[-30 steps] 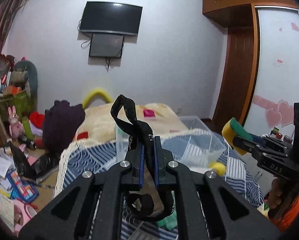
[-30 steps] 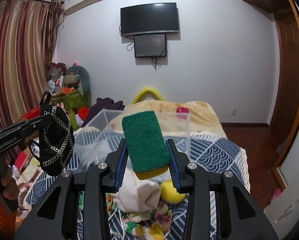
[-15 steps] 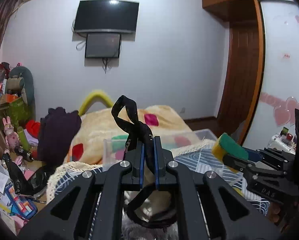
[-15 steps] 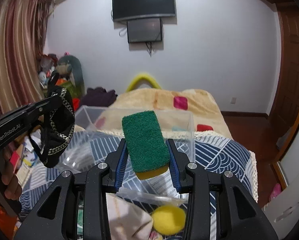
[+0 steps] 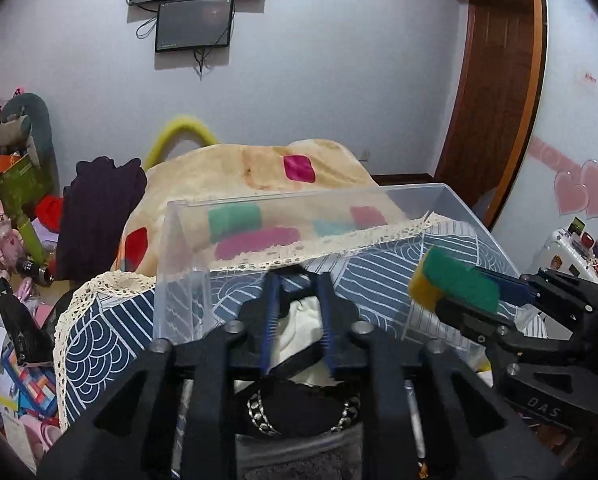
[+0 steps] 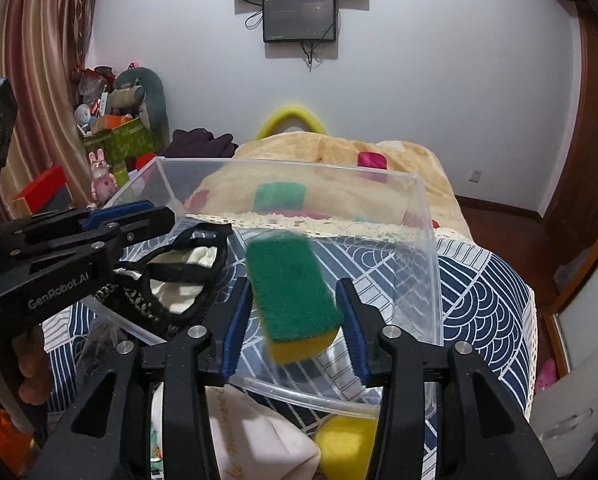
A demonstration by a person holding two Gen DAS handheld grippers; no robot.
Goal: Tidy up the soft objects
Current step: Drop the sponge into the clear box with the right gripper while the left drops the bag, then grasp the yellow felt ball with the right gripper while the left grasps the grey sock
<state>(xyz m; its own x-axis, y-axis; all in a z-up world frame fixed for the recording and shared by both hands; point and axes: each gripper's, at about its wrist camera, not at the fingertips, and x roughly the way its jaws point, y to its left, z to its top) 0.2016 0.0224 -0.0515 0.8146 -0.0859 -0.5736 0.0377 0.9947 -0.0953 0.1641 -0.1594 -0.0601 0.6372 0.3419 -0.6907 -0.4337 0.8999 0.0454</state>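
A clear plastic bin (image 5: 283, 216) (image 6: 427, 240) stands on the blue patterned bedspread. My left gripper (image 5: 297, 288) is open over the bin; the black studded strap item (image 5: 299, 412) (image 6: 179, 272) has dropped below its fingers and lies on a cream cloth (image 5: 303, 320) in the bin. My right gripper (image 6: 295, 292) is open over the bin; the green and yellow sponge (image 6: 291, 292) (image 5: 455, 284) sits blurred between its parted fingers, apparently falling free.
A white cloth (image 6: 259, 436) and a yellow ball (image 6: 347, 440) lie on the bed in front of the bin. A beige blanket (image 5: 259, 172) lies behind it. Toys and clutter (image 5: 15, 216) fill the left floor. A wardrobe (image 5: 495, 92) stands at the right.
Both grippers moved forward over the bin and opened. The black strap item dropped from the left gripper into the bin, and the sponge came loose from the right.
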